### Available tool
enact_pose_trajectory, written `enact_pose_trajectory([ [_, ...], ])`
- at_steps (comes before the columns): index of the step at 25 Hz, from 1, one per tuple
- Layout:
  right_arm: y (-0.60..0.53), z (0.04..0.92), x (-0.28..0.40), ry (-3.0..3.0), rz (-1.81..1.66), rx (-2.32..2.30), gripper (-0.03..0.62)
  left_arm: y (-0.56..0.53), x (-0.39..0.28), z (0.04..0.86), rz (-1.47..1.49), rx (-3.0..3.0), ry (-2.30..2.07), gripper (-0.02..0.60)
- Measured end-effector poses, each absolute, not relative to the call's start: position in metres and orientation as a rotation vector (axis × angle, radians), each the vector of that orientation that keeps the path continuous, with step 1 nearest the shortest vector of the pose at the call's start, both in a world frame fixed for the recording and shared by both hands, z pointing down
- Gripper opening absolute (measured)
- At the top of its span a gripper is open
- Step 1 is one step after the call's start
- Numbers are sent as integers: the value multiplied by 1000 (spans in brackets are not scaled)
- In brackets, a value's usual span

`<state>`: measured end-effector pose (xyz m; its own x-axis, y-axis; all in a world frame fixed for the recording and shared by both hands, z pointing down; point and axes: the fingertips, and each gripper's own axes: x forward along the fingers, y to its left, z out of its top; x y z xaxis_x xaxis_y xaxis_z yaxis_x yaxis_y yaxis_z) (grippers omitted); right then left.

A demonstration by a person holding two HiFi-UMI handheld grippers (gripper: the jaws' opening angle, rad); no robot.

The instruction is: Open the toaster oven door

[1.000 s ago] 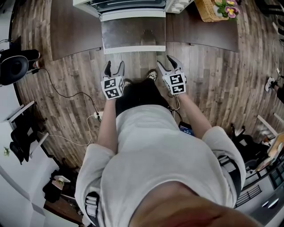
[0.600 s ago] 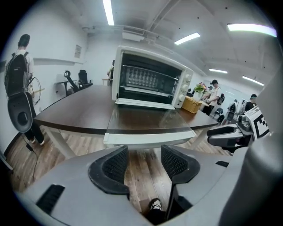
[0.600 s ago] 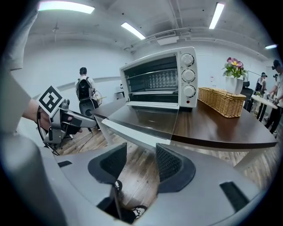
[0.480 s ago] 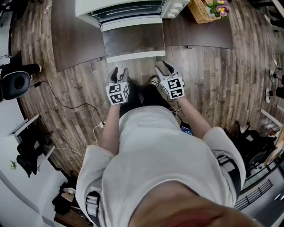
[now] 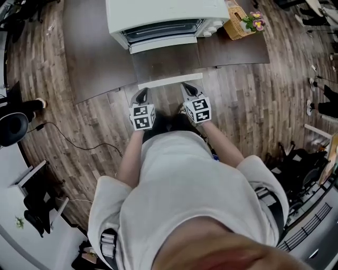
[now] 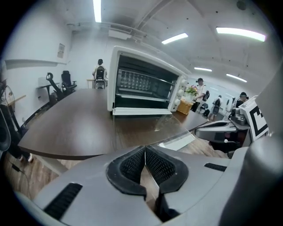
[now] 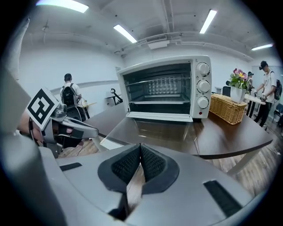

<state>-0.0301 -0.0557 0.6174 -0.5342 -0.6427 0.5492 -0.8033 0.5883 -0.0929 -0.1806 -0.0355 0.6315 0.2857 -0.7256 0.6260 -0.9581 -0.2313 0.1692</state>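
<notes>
Me from above
Pale grey shirt (image 5: pixel 179 184); my left gripper (image 5: pixel 140 96) and right gripper (image 5: pixel 188 90) are grey with black-and-white squares.

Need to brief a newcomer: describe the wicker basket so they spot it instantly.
Find the dark brown table with the white toaster oven. The wicker basket stands next to the oven's knobs; it alone is woven and tan, with flowers.

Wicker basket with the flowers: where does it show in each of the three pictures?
Head view: wicker basket near the top edge, right of centre, beside the toaster oven.
Left gripper view: wicker basket small, right of centre, just right of the toaster oven.
Right gripper view: wicker basket at the right, right of the toaster oven.
Shared landmark: the white toaster oven.
</notes>
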Motion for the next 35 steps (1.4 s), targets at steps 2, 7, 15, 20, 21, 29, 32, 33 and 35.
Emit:
enact_pose_trajectory([
  [2,-58,614,-46,-2342,457,1170,-2,-39,-190,628,579,2058,-1472,20],
  [7,-64,595,-68,-2323,428,1221,-2,-46,-198,609,487,2072,-1403,18],
  [15,-90,546,-84,-2386,346,1282,-2,-77,-209,564,409,2155,-1470,18],
  [20,-105,514,-82,-2427,287,1295,-2,-91,-209,535,357,2158,-1544,18],
  [21,-109,507,-80,-2434,274,1302,-3,-94,-207,529,353,2166,-1556,18],
  [29,-143,431,-60,-2516,163,1407,-2,-123,-189,452,275,2300,-1641,18],
  [32,-150,403,-51,-2550,124,1448,-2,-133,-184,414,184,2346,-1671,18],
  [33,-152,394,-48,-2558,113,1463,-2,-136,-183,403,160,2357,-1686,18],
  [35,-156,376,-42,-2575,86,1497,-3,-141,-183,383,140,2383,-1723,18],
])
